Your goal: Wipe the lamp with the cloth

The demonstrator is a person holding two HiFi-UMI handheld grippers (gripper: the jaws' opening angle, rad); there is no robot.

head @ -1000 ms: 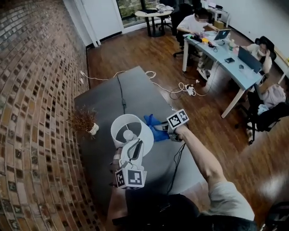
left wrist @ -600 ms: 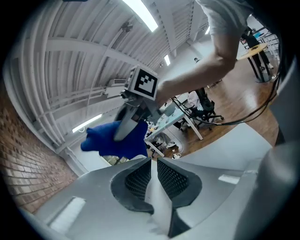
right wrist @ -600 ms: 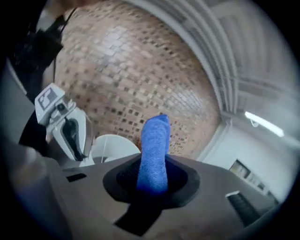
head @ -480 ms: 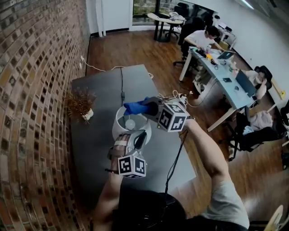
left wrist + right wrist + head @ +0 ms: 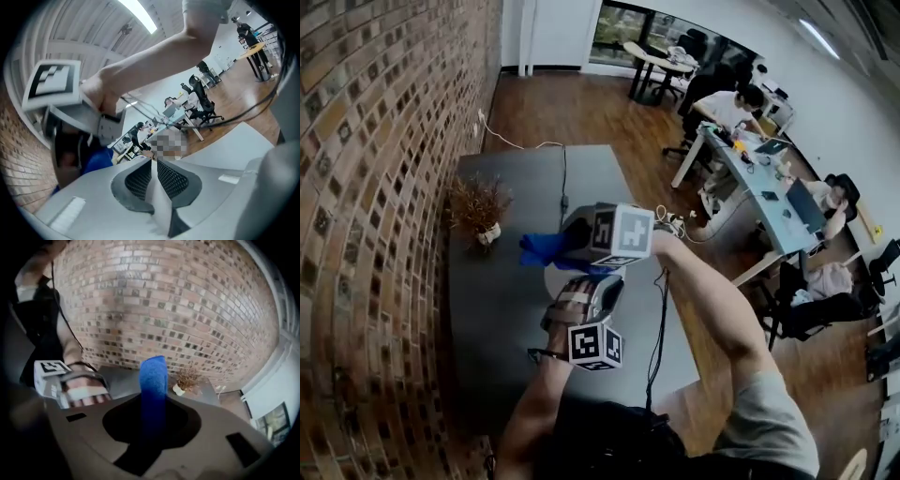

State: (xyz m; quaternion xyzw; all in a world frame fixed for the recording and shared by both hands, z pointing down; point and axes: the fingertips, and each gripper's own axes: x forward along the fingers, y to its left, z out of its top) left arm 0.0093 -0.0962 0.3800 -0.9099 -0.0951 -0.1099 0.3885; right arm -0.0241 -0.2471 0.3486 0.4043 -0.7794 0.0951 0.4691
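Two grippers meet over the grey table: the left gripper pinches the white lamp by its shade rim, while the right gripper, clamped on the blue cloth, holds it near the shade's top.

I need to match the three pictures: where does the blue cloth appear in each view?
Head view: the blue fabric cloth is left of centre, in the right gripper.
Left gripper view: the cloth is a blue patch at lower left.
Right gripper view: the cloth stands at centre, clamped.
Shared landmark: the brick wall, seen in all three.
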